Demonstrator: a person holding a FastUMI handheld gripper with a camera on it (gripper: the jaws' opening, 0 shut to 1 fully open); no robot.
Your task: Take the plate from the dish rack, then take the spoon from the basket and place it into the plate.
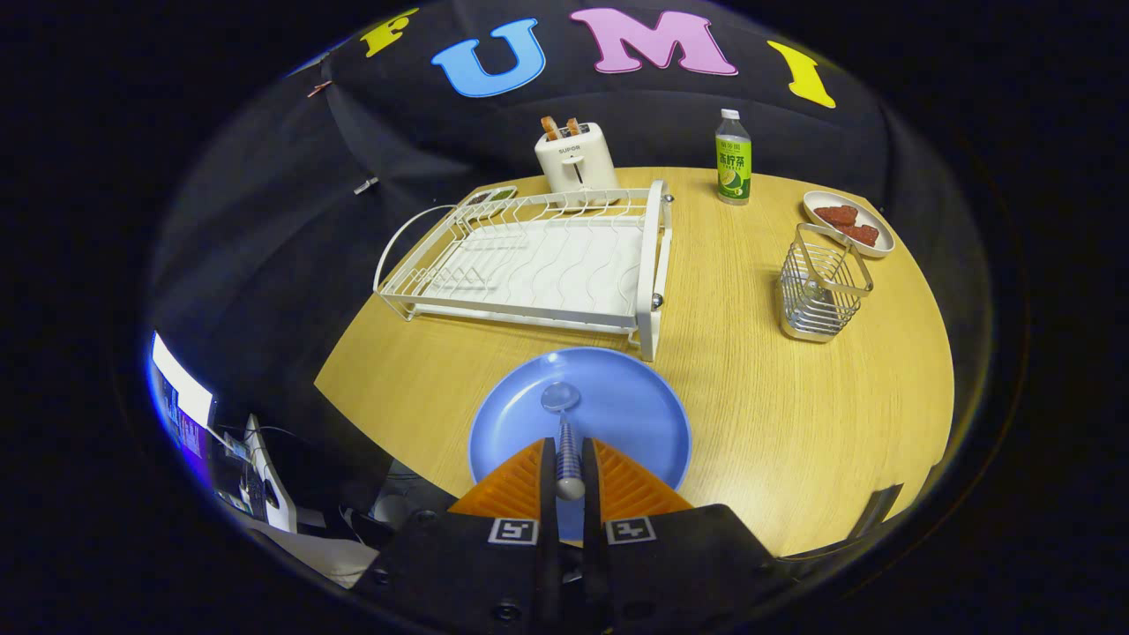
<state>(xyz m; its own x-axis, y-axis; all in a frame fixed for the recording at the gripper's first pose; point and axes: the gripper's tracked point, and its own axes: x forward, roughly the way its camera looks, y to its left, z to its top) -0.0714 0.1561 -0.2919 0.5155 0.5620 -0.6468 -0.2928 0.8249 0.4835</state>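
So the spoon (564,432) is pinched between the two fingers of the hand-held gripper (569,481), handle clamped from both sides, with the fingers drawn in close so that only the handle's width is left between them. The bowl of the spoon is pointed straight ahead, just past the fingertips, and is seen over the middle of the blue plate (582,414). Whether the bowl is actually touching the plate or hanging a bit above it can't be told from this angle.

The plate is laid flat on the wooden table (794,414), right under and just ahead of the fingers, so part of its near rim is covered by them. Just beyond the plate the white dish rack (538,265) is found, with its near corner post almost at the plate's far rim; no dishes are seen in it. Off to the right of the fingers and further ahead, the wire basket (822,282) is stood well apart from the plate.

Count-wise: one spoon, one blue plate, one rack, one basket. Beyond the rack, one white toaster (575,159) with two slices poking out is seen, one green-labelled bottle (733,159) to the right of it, and one small white dish (848,223) with reddish pieces just behind the basket.
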